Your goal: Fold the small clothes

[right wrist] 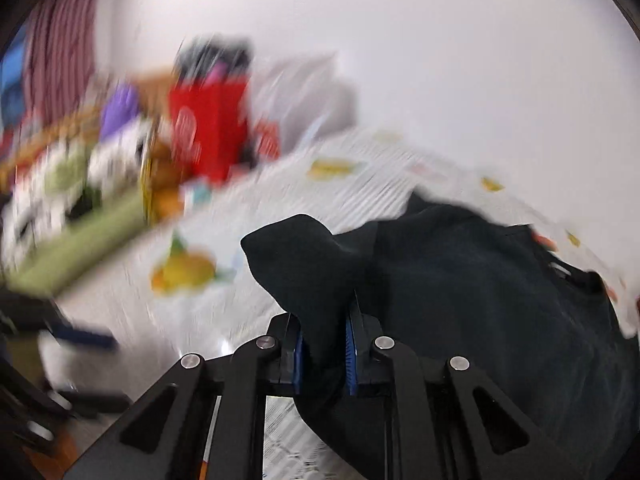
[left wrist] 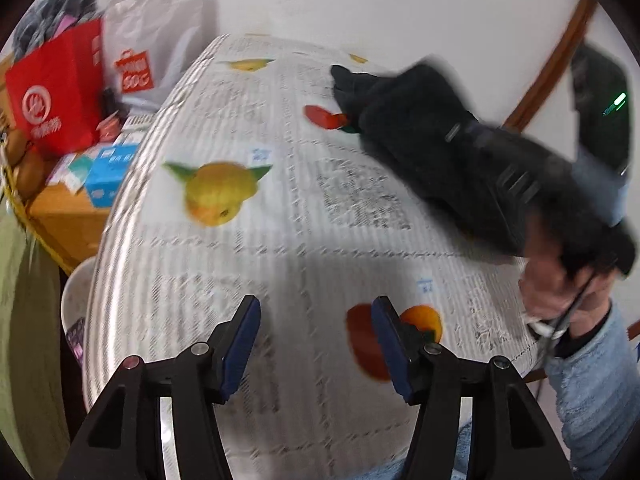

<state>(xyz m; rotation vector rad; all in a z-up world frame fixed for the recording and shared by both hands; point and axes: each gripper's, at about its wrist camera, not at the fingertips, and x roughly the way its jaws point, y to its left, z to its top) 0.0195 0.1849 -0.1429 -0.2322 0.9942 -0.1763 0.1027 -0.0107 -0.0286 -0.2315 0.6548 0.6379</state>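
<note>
Nearest in the left wrist view: left gripper [left wrist: 316, 344], jaws apart with nothing between them, hanging over the near edge of the table [left wrist: 280, 240]. Covered in a tablecloth [left wrist: 248, 272] printed with newspaper-like text and fruit pictures, ridged and a little shiny. Beyond the left edge, lower down: a pale round bowl-like container [left wrist: 78, 292], green fabric [left wrist: 24, 320], a cardboard box [left wrist: 68, 208] with small blue and white packets on top. Farther back on that side: a red paper bag [left wrist: 56, 88], a white plastic bag [left wrist: 156, 48] with an orange logo, all against a plain white wall [left wrist: 380, 8].

Toward the right edge of the table: a dark, nearly black garment [right wrist: 460, 288], soft-looking, bunched and partly lifted off the cloth, a pointed corner sticking up. Right gripper [right wrist: 324, 340] clamped on that raised fold, blue pads pressed against the fabric from both sides. At the right edge, a hand [left wrist: 560, 280] in a light blue fleece sleeve [left wrist: 592, 380] around the gripper's grip. Much motion blur; finer garment detail unreadable.
</note>
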